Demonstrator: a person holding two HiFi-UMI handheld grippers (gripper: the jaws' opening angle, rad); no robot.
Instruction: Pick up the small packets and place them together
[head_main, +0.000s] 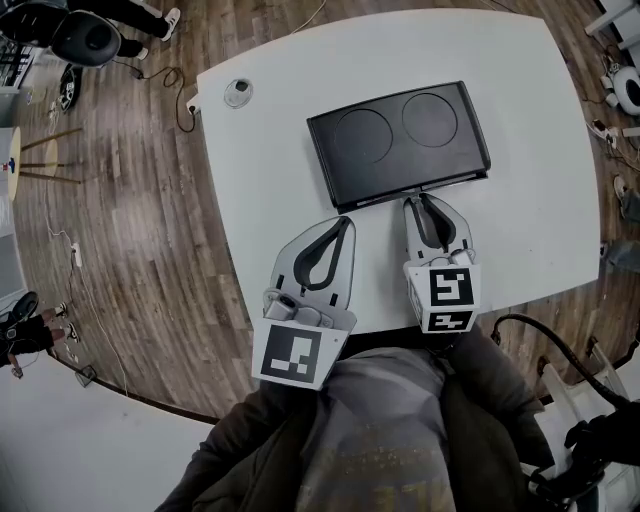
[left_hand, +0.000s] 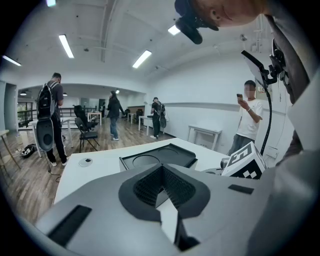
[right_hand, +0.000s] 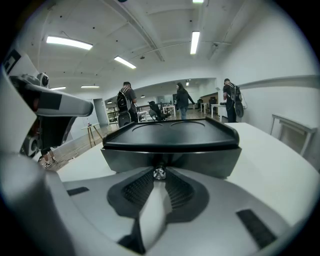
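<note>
- The desk (head_main: 520, 120) is white, with rounded corners and a smooth, plain top. It stands on a wooden plank floor.
- A black cooktop (head_main: 398, 140) lies flat near the middle of the desk, turned slightly askew to the desk's edges. Its top has 2 round rings side by side inside a raised rim, and its near side is a grey panel.
- A small shiny knob (right_hand: 159, 173) sticks out from the middle of that near side.
- A small round disc (head_main: 238, 93) lies near the desk's far left corner, well apart from the cooktop. What it is cannot be told.
</note>
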